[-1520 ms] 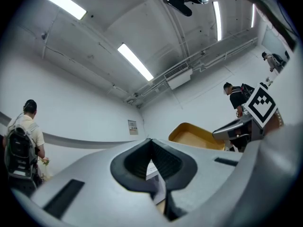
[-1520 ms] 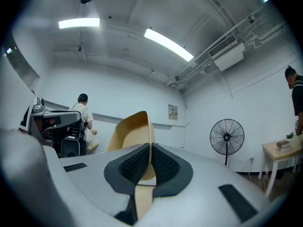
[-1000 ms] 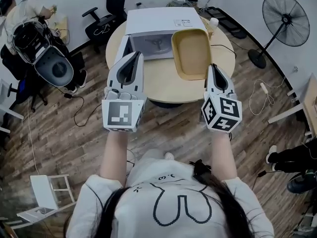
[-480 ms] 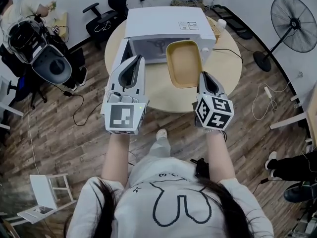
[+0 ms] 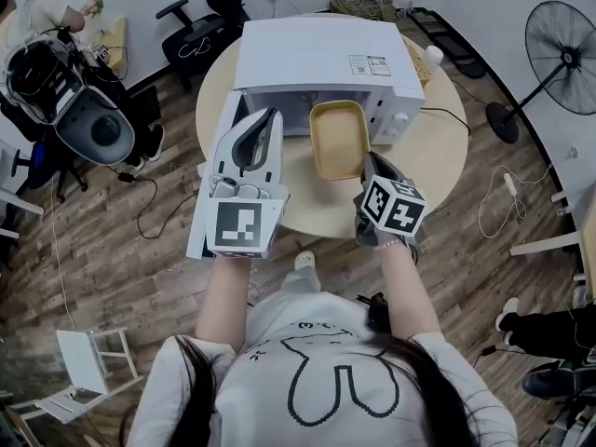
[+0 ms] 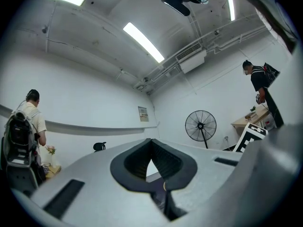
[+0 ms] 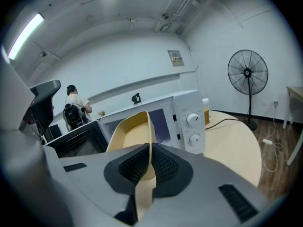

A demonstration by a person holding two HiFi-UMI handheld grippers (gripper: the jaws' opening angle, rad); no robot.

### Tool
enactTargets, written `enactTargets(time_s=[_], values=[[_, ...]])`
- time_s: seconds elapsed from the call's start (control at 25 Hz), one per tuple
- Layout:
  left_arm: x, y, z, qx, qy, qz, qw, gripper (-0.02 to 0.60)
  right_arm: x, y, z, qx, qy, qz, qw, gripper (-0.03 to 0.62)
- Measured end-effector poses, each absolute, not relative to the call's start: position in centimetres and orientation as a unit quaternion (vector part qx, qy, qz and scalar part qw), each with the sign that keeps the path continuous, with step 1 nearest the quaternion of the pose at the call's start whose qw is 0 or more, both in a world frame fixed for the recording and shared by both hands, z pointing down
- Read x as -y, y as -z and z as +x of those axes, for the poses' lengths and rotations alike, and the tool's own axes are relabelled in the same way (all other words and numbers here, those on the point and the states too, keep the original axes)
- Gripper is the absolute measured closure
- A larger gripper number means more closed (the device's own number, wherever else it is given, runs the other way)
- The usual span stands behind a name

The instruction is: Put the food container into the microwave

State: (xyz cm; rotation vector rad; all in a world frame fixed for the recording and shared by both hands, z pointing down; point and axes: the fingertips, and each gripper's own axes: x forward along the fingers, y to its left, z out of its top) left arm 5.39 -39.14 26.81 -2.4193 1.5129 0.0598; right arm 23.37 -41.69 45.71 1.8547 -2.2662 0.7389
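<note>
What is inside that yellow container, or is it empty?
Empty. The head view shows only the bare yellow inside of the food container; the right gripper grips its rim.

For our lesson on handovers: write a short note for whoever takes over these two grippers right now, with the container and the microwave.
Left gripper: shut, empty, raised beside the open door.
Right gripper: shut on the rim of the container, holding it over the table at the mouth of the microwave.
Done: door open, container lifted and brought to the opening.
Left: slide it in, set it down, release; closing the door probably follows.
</note>
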Motion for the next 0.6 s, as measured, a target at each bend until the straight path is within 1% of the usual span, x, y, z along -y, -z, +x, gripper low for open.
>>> enactTargets(time_s=[0.4, 0.6], values=[[44.5, -28.2, 3.7, -0.551, -0.015, -0.826, 0.121, 0.574, 48.7, -49.6, 21.5, 0.741, -0.333, 0.580, 0.063, 0.554], [46.1, -29.1, 3.0, -0.567, -0.002, -0.818, 0.094, 0.574, 52.0, -51.1, 20.8, 0.729, -0.367, 0.574, 0.066, 0.554]])
